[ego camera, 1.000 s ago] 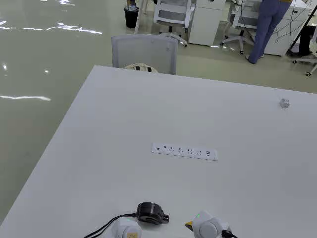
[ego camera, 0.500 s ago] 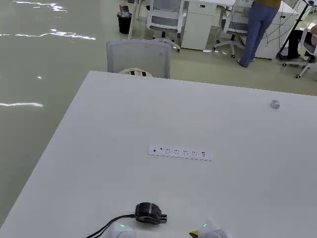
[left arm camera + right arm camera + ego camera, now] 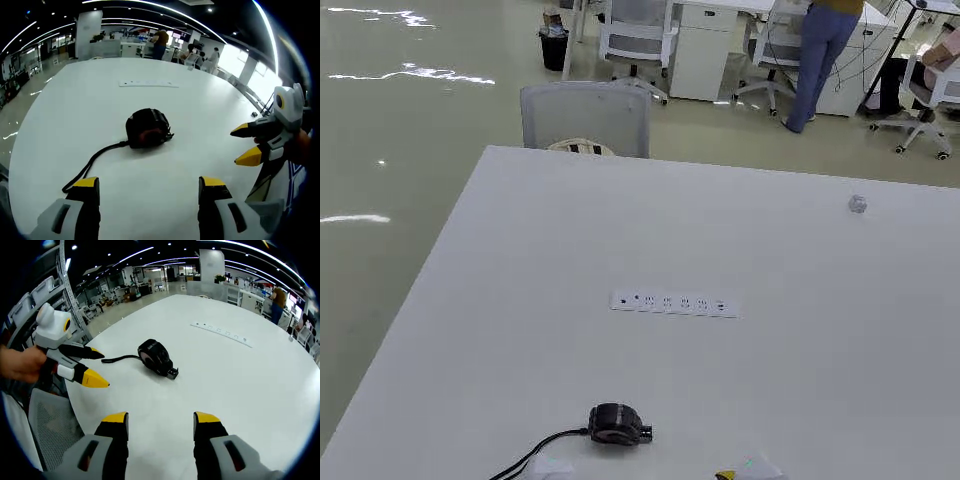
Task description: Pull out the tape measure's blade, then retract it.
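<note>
A black tape measure (image 3: 616, 424) with a black wrist cord lies on the white table (image 3: 550, 250) near its front edge; its blade is fully in. In the left gripper view the tape measure (image 3: 147, 129) lies a short way ahead of my left gripper (image 3: 145, 186), which is open and holds nothing. In the right gripper view the tape measure (image 3: 157, 357) lies ahead of my right gripper (image 3: 160, 419), also open and not holding anything. The right gripper (image 3: 262, 142) enters the left gripper view from the right. The left gripper (image 3: 75, 365) enters the right gripper view from the left.
A white power strip (image 3: 672, 303) lies flat in the middle of the table. A small crumpled object (image 3: 858, 204) sits at the far right. A grey chair (image 3: 585, 118) stands at the far edge. A person (image 3: 817, 55) stands among desks beyond.
The head camera has tilted up, so the table scene slid down and the gripper tops have nearly left the bottom edge. The tape measure has not moved on the table.
</note>
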The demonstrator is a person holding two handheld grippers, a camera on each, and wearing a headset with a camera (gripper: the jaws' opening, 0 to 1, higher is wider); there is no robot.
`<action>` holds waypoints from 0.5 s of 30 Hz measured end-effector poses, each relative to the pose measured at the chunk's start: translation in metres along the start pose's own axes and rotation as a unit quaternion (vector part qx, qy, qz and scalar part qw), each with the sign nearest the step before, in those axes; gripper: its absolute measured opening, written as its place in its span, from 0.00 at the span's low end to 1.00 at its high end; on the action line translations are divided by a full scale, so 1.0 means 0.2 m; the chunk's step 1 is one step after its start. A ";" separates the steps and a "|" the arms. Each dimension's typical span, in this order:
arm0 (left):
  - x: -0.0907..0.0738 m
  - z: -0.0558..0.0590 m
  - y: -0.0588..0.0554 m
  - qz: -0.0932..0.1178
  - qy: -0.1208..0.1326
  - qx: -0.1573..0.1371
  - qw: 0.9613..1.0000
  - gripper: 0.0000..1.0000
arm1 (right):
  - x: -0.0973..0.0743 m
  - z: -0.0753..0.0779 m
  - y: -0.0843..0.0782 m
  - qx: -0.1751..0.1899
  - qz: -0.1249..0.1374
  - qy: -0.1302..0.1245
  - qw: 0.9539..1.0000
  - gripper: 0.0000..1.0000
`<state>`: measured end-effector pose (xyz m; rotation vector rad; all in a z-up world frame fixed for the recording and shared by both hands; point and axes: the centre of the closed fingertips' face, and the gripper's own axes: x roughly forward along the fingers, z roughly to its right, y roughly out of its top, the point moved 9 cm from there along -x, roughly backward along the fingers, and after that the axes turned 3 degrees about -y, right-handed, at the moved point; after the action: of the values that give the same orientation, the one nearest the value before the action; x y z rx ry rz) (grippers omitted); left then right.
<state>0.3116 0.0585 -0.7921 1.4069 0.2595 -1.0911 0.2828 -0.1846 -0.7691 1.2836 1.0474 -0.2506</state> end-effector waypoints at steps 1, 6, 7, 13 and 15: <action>-0.01 0.00 0.00 0.000 -0.001 0.000 1.000 0.79 | -0.01 0.00 0.00 0.001 0.001 -0.001 1.000 0.54; -0.05 0.00 -0.01 0.008 -0.006 0.003 1.000 0.80 | -0.05 -0.03 -0.01 0.011 0.004 -0.007 1.000 0.56; -0.05 0.00 -0.01 0.009 -0.008 0.003 1.000 0.80 | -0.06 -0.03 -0.01 0.014 0.004 -0.009 1.000 0.56; -0.10 0.00 -0.02 0.015 -0.014 0.002 1.000 0.83 | -0.12 -0.05 -0.03 0.025 0.010 -0.018 0.999 0.58; -0.12 0.00 -0.02 0.016 -0.015 0.006 1.000 0.83 | -0.13 -0.05 -0.04 0.032 0.009 -0.022 0.999 0.58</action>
<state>0.2958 0.0700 -0.7778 1.3995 0.2096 -1.0877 0.2581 -0.1892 -0.7547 1.3384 0.9960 -0.2987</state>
